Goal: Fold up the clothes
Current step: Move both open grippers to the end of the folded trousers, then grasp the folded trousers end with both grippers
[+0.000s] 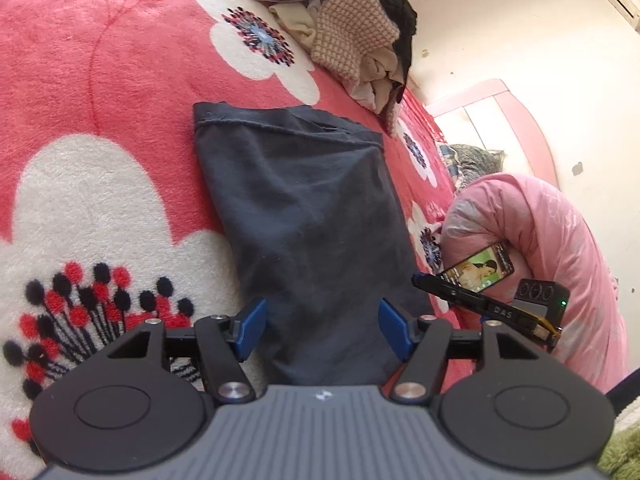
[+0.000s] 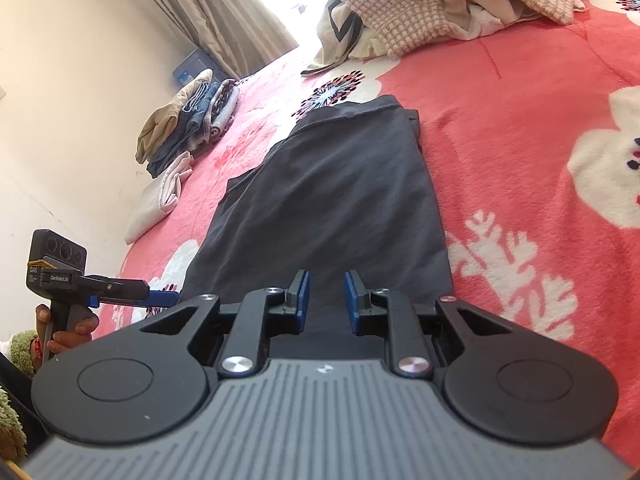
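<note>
1. R gripper (image 2: 325, 298): blue pads apart, nothing between, over near end of dark garment (image 2: 332, 200) on red floral blanket (image 2: 520, 128).
2. L gripper (image 2: 160, 298) at garment's left edge; state unclear.
3. Folded stack (image 2: 188, 124) by wall; unfolded pile (image 2: 448, 4) at far end.

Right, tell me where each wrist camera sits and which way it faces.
Left wrist: behind the open left gripper, low over the bed, looking along the dark garment toward the unfolded pile; right gripper shows at right.
Right wrist: behind the open right gripper, facing the same way; left gripper and hand show at left.
Shared: garment, pile, red floral blanket.
</note>
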